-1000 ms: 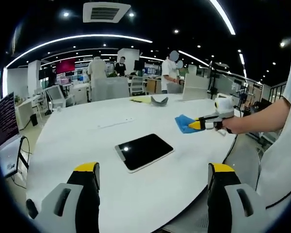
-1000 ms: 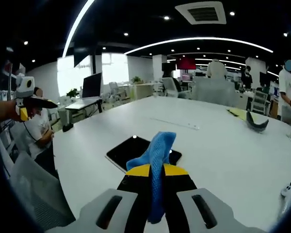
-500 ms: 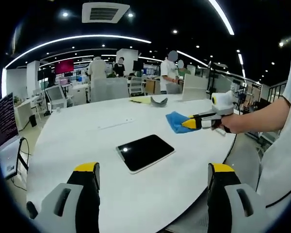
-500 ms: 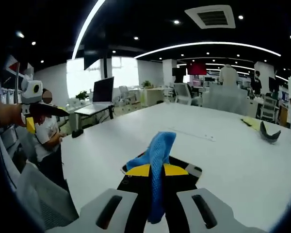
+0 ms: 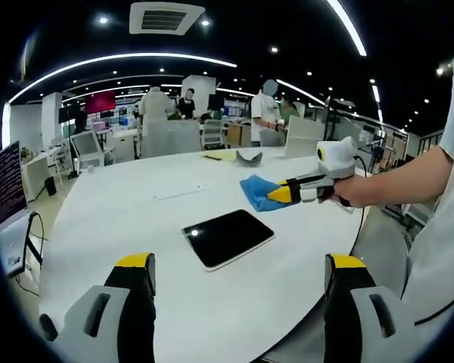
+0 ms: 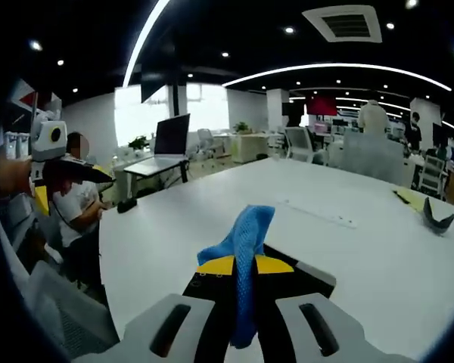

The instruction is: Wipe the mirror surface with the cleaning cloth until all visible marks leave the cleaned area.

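Because the cloth (image 6: 240, 249) is soft and light, it will likely fold and bunch under any push, so the present hold at its gathered middle seems sound: enough fabric hangs free ahead of the jaws to press flat on the glass. The right gripper (image 6: 244, 266) has its jaws clamped together on that blue cloth, which rises from between the yellow tips in a crumpled ridge with a woven, net-like texture. In the left gripper view the same cloth (image 5: 256, 192) shows as a blue wad at the front of the right gripper (image 5: 281, 193), held in the air above the table (image 5: 121, 227) and beyond the mirror's far side.

The mirror (image 5: 228, 237) lies flat on the white table, a thin dark rectangle with rounded corners and a pale edge, its face glossy enough to throw back a ceiling light as a bright spot. Marks on it are too small to tell from here. It looks rigid but thin, and probably slides easily on the smooth tabletop, so wiping pressure may shift it unless it is steadied at an edge. In the right gripper view, a corner of the mirror (image 6: 318, 278) peeks out just past the yellow tips.

The left gripper (image 5: 238, 276) hangs near the table's close edge with its jaws wide apart and nothing between them, short of the mirror.
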`<state>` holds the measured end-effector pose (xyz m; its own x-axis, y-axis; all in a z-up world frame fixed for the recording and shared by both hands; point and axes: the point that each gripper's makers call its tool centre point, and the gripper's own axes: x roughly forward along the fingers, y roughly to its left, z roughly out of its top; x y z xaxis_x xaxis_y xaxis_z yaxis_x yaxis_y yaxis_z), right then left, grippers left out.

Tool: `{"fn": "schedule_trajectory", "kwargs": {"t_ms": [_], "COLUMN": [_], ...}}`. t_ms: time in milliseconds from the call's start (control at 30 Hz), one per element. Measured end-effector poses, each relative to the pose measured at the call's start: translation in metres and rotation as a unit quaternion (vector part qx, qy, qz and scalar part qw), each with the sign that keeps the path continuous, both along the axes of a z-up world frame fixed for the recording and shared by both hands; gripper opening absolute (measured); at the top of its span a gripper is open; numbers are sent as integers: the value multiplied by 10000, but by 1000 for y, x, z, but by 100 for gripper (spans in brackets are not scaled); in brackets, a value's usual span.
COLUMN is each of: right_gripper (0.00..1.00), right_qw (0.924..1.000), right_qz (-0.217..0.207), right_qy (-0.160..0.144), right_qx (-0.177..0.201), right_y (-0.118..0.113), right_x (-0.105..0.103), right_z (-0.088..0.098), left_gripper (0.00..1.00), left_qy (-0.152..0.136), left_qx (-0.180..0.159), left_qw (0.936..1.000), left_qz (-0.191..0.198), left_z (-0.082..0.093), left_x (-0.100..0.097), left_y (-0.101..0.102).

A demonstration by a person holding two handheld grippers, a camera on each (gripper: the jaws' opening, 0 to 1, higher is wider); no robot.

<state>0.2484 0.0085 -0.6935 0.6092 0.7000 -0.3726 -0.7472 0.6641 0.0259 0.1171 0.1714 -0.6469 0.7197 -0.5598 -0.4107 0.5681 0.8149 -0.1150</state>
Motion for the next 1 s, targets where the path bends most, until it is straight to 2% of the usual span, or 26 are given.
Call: {"fn": "schedule_trajectory", "kwargs": {"t_ms": [300,400,500,533,567,600,700,1000], "right_gripper": [3,3,3,3,3,3,3,3], "right_qw": [9999,9999,9999,9998,9999,9999,9998,9994], "right_qz": [88,-14,20,62,73,88,87,186], "right_qy": [33,99,78,-65,-18,-49,-19,90], "right_qx": [-59,25,-67,-178,-143,-137,-195,-285], "right_y": [19,25,32,34,37,40,43,60], "right_x": [13,20,22,24,23,24,29,38], "right_z": [-6,-10,-17,-18,-19,-19,-23,-36], "left_gripper": [93,93,93,93,93,93,94,95], "left_qy": [-23,-1,29,-15,-15,-8,1,54], "left_qx": [-51,-65,-74,28,285,305,159,57], "left_qw": [10000,10000,10000,10000,9996,9995,9998,10000], "left_qz": [-26,1,-6,-28,-87,-88,-98,-51], "left_z": [3,0,-2,-4,-8,-9,-7,-11], "left_x": [4,6,5,5,3,3,0,0], "left_y": [-1,1,1,3,6,6,4,4]}}
